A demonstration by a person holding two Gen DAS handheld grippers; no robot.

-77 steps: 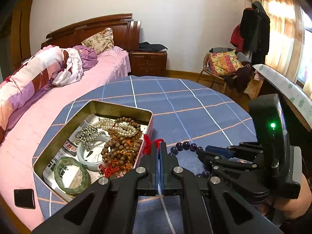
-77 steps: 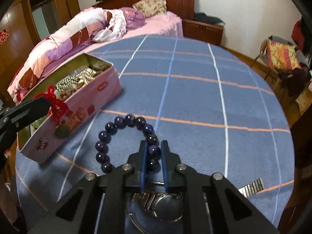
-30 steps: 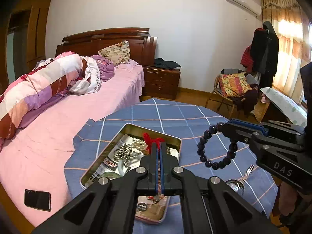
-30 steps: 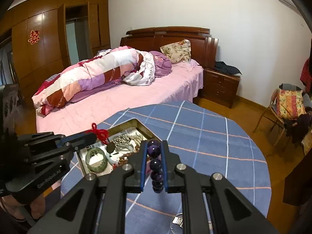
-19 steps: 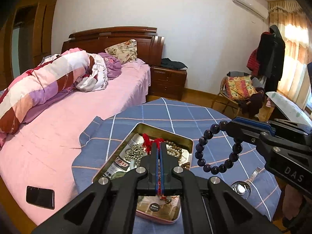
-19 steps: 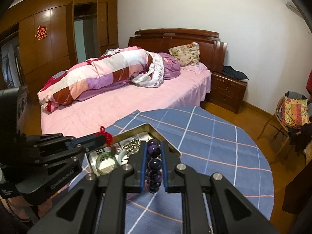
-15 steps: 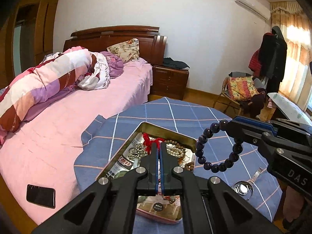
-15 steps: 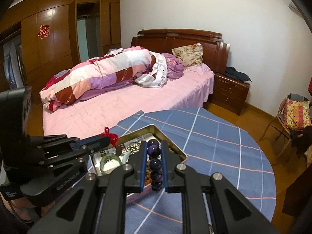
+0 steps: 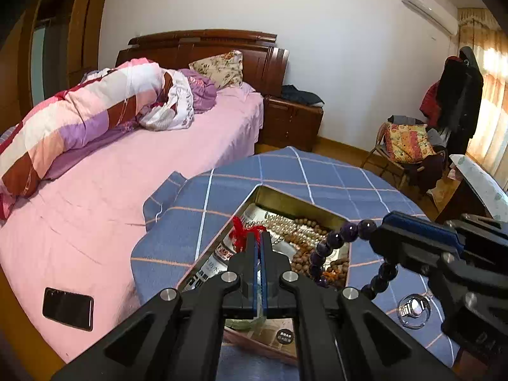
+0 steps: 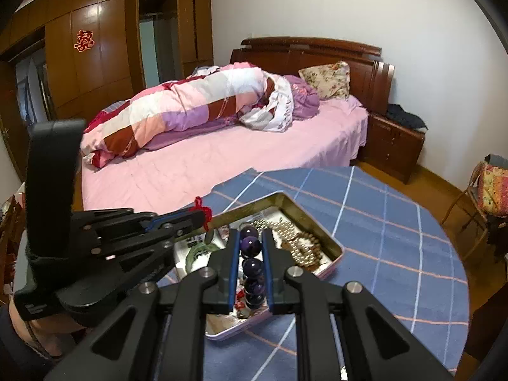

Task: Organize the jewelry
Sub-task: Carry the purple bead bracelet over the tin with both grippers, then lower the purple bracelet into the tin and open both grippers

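Observation:
A metal tin (image 9: 295, 197) holding several bead strings and a green bangle (image 10: 195, 253) sits on the blue checked table. My left gripper (image 9: 259, 238) is shut on a red knotted cord (image 9: 241, 232) and holds it above the tin's left side. My right gripper (image 10: 250, 236) is shut on a dark purple bead bracelet (image 10: 252, 265), which hangs over the tin; it also shows in the left wrist view (image 9: 341, 235). The left gripper shows in the right wrist view (image 10: 197, 216) with the red cord (image 10: 203, 211) at its tip.
A silver wristwatch (image 9: 414, 309) lies on the table to the right of the tin. A pink bed (image 9: 111, 171) stands along the table's left, with a black phone (image 9: 68, 308) on it. A chair with a cushion (image 9: 406, 146) stands at the far right.
Both grippers rose from the table with their loads, then moved over the tin. In the last half second the bracelet has come lower and closer over the tin.

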